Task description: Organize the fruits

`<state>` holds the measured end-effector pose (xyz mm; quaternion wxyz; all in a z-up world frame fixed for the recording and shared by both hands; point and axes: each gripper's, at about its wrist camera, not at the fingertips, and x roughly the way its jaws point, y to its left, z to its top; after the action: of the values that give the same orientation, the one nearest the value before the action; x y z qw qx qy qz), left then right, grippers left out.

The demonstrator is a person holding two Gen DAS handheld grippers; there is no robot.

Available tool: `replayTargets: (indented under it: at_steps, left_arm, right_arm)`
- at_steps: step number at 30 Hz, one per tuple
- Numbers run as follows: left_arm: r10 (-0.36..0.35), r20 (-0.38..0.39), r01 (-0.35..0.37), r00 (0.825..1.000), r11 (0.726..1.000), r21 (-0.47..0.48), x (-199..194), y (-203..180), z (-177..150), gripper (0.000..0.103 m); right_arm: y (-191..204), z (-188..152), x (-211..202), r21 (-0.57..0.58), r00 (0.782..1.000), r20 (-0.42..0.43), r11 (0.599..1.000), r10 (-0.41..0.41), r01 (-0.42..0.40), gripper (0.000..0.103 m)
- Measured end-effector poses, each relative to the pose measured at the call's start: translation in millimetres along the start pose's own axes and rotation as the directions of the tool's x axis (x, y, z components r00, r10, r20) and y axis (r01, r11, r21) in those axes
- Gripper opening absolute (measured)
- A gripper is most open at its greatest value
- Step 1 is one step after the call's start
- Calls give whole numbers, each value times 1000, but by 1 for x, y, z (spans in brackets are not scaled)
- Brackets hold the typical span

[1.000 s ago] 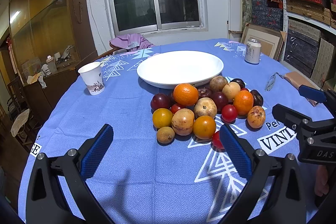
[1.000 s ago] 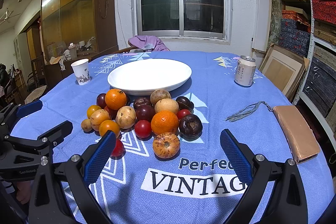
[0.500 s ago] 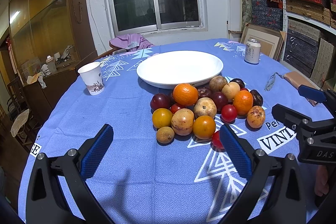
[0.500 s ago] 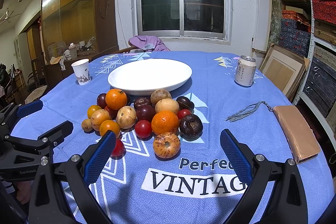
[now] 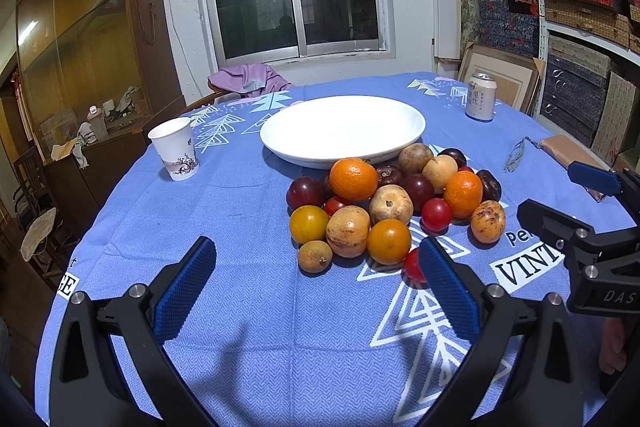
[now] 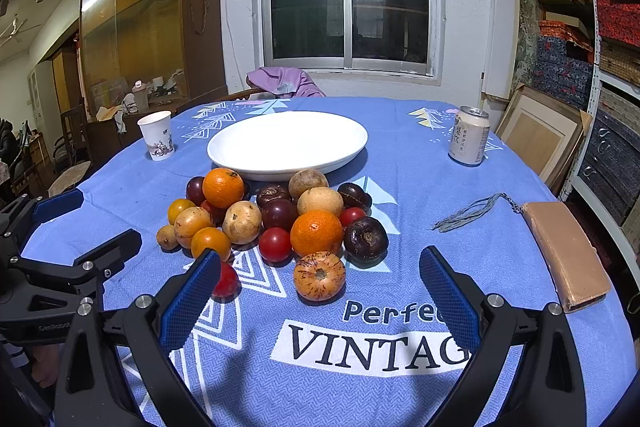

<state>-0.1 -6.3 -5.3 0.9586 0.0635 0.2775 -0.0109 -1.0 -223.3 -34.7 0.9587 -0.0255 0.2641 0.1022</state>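
Observation:
A pile of several fruits point(image 5: 390, 205) point(image 6: 276, 217) lies on the blue tablecloth in front of an empty white plate point(image 5: 342, 129) point(image 6: 286, 143). It holds oranges, red and yellow tomatoes, dark plums and tan round fruits. A speckled orange fruit point(image 6: 319, 275) sits nearest the right gripper. My left gripper point(image 5: 316, 275) hovers open short of the pile, a small tan fruit point(image 5: 315, 256) just beyond its fingers. My right gripper point(image 6: 320, 291) is open too, with a red tomato point(image 6: 226, 279) half hidden behind its left finger.
A paper cup point(image 5: 175, 149) stands at the left, a drink can point(image 6: 469, 140) at the right back. A tan wallet with a tassel point(image 6: 566, 255) lies at the right edge. Cabinet, window, chair with purple cloth and shelves surround the round table.

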Motion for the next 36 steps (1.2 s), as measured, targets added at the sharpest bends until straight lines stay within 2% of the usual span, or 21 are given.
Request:
replayTargets:
  at_steps: [14, 18, 21, 25, 28, 33, 36]
  left_arm:
    - [-3, -7, 3, 1000, 1000, 2, 0, -1, -2, 99]
    - [-29, -95, 25, 995, 999, -39, 14, 13, -11, 99]
    - [-54, -188, 36, 981, 994, -99, 28, 29, -21, 99]
    - [-103, -247, 65, 964, 986, -155, 42, 39, -25, 99]
    - [-150, -287, 110, 946, 982, -153, 51, 37, -25, 99]
    - [-151, -291, 131, 945, 987, -88, 66, 29, -9, 99]
    - [-155, -289, 158, 945, 987, -15, 75, 21, -1, 99]
  right_arm:
    - [1, -1, 0, -6, 1000, -7, 1000, 7, -7, 100]
    - [-3, -5, 6, 15, 998, -59, 999, 36, -35, 100]
    - [-13, -11, 11, 72, 988, -114, 993, 100, -93, 100]
    - [-29, -15, 18, 167, 980, -139, 979, 139, -115, 100]
    - [-28, -16, 25, 166, 973, -176, 979, 151, -122, 100]
    - [-33, -13, 30, 174, 958, -208, 971, 198, -163, 100]
    - [-36, -7, 29, 87, 966, -218, 989, 138, -122, 99]
